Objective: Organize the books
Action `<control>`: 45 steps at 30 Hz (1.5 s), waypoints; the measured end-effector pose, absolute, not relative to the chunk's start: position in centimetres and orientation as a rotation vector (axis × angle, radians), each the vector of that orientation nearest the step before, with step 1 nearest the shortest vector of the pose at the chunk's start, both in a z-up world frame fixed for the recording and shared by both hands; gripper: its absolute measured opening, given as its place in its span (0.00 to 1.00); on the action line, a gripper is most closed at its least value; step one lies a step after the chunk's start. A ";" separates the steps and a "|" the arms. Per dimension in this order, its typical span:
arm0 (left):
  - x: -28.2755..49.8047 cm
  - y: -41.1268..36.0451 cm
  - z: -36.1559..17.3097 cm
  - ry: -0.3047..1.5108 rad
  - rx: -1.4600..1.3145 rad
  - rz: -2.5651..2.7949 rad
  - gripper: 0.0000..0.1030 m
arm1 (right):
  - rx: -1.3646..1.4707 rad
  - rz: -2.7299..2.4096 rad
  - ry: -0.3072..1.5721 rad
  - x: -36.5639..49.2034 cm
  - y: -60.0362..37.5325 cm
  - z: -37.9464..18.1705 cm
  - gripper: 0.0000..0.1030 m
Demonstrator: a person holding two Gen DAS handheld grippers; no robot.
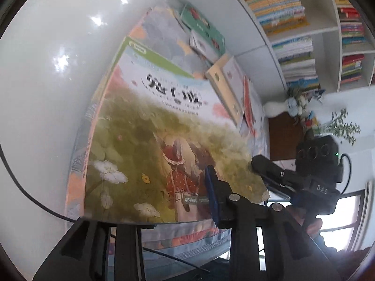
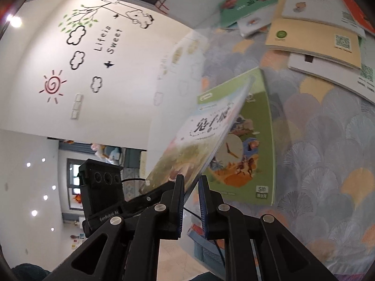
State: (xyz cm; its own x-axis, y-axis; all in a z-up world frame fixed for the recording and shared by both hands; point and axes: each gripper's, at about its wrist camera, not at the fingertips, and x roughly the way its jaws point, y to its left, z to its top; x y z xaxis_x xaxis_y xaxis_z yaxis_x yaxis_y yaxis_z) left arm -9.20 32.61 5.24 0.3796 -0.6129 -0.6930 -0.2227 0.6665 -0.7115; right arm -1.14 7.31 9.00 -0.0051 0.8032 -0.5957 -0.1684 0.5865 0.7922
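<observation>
Books are the matter here, and the nearest one, a picture book [image 2: 199, 140] with a meadow cover, is filling the middle of the left wrist view and standing tilted on edge at the centre of the right wrist view. The right gripper [image 2: 190, 187] is grasping its lower corner, jaws clenched on the thin cover. The left gripper [image 1: 164, 201] is sitting at the book's near edge in the lower part of its frame; one blue pad [image 1: 212, 194] is lying against the cover, the other finger is hidden beneath the book, so I cannot tell whether it is pressing or released.

Just under the tilted book, a green book [image 2: 255, 149] is lying flat on a patterned cloth [image 2: 323, 145] that is covering the surface. Further off, toward the upper right of the right wrist frame, a tan book [image 2: 311, 39], a white book [image 2: 323, 7] and a teal book [image 2: 248, 0] are lying overlapped in a loose heap. Beyond them, in the upper right of the left wrist view, white shelves [image 1: 328, 30] are holding rows of stacked books.
</observation>
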 end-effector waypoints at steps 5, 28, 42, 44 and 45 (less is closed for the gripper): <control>-8.7 32.6 3.7 1.243 -0.872 -0.283 0.41 | 0.591 0.793 1.396 -0.6 7.0 8.2 0.11; -13.7 30.2 7.6 1.147 -0.374 0.207 1.00 | 0.358 0.548 1.305 0.4 4.8 8.8 1.00; -13.2 18.2 16.2 0.867 -0.213 0.199 1.00 | 0.305 0.466 1.142 -3.5 0.9 14.8 1.00; -12.7 15.3 16.7 0.864 -0.203 0.159 1.00 | 0.216 0.382 1.089 -4.1 -0.3 16.3 1.00; -12.5 13.4 17.0 0.862 -0.196 0.136 1.00 | 0.194 0.363 1.061 -4.4 -1.2 16.9 1.00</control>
State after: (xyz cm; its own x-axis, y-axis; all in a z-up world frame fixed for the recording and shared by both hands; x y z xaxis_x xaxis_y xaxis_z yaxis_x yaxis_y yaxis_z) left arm -12.49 13.37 17.01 0.6436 0.0397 -0.7643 -0.1978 0.9733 -0.1161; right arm -4.38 -1.15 16.85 0.4363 0.3819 -0.8147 -0.1976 0.9240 0.3274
